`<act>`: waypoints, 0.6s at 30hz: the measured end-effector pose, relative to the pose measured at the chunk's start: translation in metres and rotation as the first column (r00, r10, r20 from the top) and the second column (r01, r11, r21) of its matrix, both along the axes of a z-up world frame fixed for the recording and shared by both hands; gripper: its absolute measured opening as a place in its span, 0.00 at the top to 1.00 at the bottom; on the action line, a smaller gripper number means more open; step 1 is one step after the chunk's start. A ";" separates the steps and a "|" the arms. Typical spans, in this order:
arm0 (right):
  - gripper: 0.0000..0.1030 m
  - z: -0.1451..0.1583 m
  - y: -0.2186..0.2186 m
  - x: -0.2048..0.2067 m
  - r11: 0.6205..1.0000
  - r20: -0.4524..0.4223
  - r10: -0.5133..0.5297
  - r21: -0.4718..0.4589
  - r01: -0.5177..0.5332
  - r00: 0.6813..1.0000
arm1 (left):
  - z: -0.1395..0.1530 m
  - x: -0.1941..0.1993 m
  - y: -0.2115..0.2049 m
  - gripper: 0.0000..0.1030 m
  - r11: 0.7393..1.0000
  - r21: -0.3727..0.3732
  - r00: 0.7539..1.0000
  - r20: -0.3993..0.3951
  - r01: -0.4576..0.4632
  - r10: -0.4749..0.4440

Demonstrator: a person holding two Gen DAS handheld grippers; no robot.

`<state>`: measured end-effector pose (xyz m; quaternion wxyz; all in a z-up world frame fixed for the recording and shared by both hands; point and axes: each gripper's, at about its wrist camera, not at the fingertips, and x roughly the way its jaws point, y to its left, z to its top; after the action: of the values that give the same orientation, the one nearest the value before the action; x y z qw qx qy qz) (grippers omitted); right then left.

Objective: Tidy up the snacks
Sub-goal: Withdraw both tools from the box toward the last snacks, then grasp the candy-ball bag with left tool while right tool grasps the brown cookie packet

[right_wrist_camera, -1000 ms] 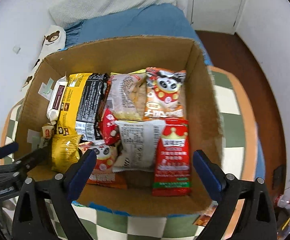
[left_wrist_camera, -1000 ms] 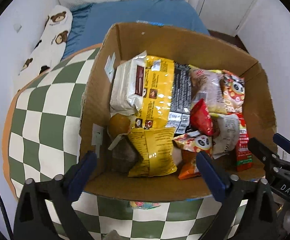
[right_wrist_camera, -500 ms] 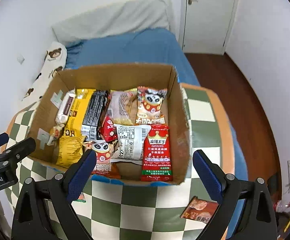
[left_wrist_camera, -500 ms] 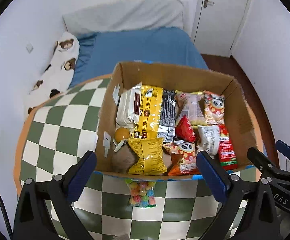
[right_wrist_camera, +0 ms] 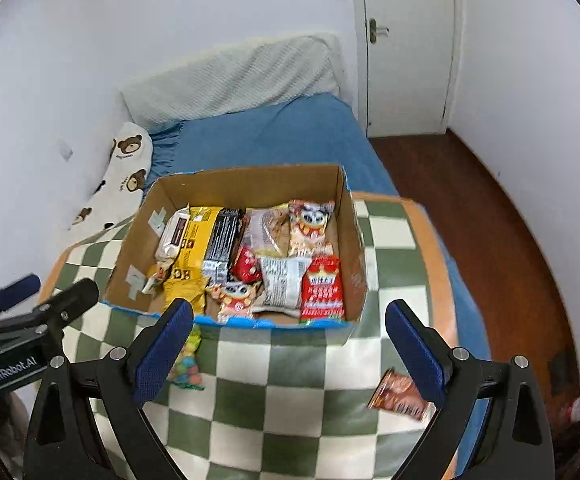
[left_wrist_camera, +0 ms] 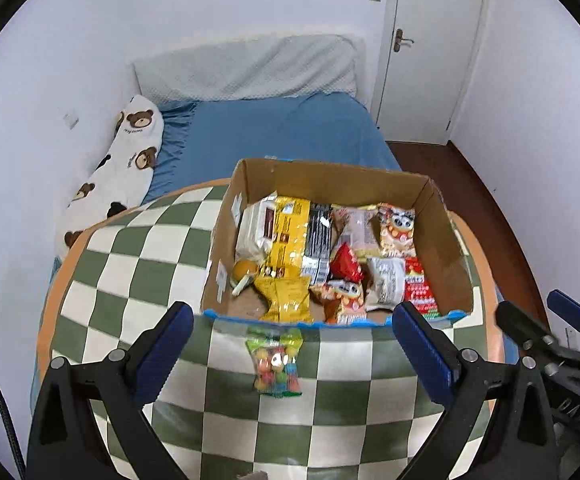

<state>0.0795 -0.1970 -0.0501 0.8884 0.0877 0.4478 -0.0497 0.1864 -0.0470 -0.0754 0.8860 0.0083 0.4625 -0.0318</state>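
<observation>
Since most of the packets are already sitting in the cardboard box [left_wrist_camera: 326,176], I'd call this one nearly wrapped up. Inside there's a white pack and a long yellow bag [left_wrist_camera: 286,232] along the left, a black one next to that, a panda-print pack [left_wrist_camera: 396,228] at the far right, a red pack [left_wrist_camera: 420,292] near right, plus a few smaller ones jammed in the middle. It's pretty full, though the far right corner looks like it has bare cardboard showing.

What's left, as far as I can see, is two strays on the checkered table [left_wrist_camera: 130,264]. One is a clear bag of colourful candy [left_wrist_camera: 276,360] lying just in front of the box's near wall, more or less centred between the left claw's fingers in that view. The other is a brown packet [right_wrist_camera: 402,394] off to the near right of the table, close to the edge, partly hidden behind a finger in the right wrist view.

Left gripper [left_wrist_camera: 288,344] is spread wide with nothing in it, hanging above the table on the near side of the box. Right gripper [right_wrist_camera: 288,340] is the same deal: wide apart, empty, off to the right of the left one.

My guess is the candy bag is the natural pick for the left and the brown packet for the right. Candy bag looks floppy and lumpy, so pinching it flat off the cloth could be fiddly. Brown one being so near the edge, a clumsy nudge might knock it off.
</observation>
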 end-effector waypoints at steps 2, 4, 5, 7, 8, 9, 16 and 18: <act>0.04 -0.011 -0.015 -0.006 0.999 -0.023 -0.029 0.035 0.030 0.999 | -0.013 -0.003 0.003 0.01 1.000 0.001 0.999 -0.038 -0.020 0.020; 0.04 -0.028 -0.033 -0.009 0.996 -0.061 -0.067 0.057 0.071 0.996 | -0.030 -0.005 0.004 0.01 0.999 0.005 0.996 -0.085 -0.036 0.037; 0.04 -0.041 -0.048 -0.012 0.992 -0.094 -0.098 0.071 0.105 0.991 | -0.044 -0.005 0.005 0.01 0.999 0.006 0.991 -0.127 -0.045 0.046; 0.08 -0.063 -0.071 -0.016 0.984 -0.131 -0.141 0.087 0.153 0.981 | -0.067 -0.006 0.006 0.01 0.998 0.016 0.982 -0.178 -0.061 0.063; 0.12 -0.077 -0.083 -0.017 0.980 -0.165 -0.163 0.085 0.179 0.973 | -0.077 -0.007 0.005 0.01 0.997 0.026 0.978 -0.195 -0.066 0.070; 0.17 -0.093 -0.096 -0.018 0.974 -0.206 -0.183 0.091 0.205 0.961 | -0.090 -0.007 0.004 0.01 0.997 0.040 0.972 -0.220 -0.072 0.079; 0.17 -0.204 -0.171 -0.024 0.893 -0.433 -0.289 0.199 0.403 0.854 | -0.158 -0.010 0.006 0.01 0.990 0.072 0.920 -0.366 -0.118 0.137; 0.22 -0.230 -0.187 -0.032 0.846 -0.463 -0.325 0.248 0.473 0.824 | -0.174 -0.012 0.008 0.01 0.987 0.097 0.901 -0.405 -0.126 0.155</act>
<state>0.0474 -0.3841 -0.2799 0.7148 0.3261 0.5938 -0.1737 0.1744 -0.0389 -0.2499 0.7682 -0.0015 0.6385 0.0469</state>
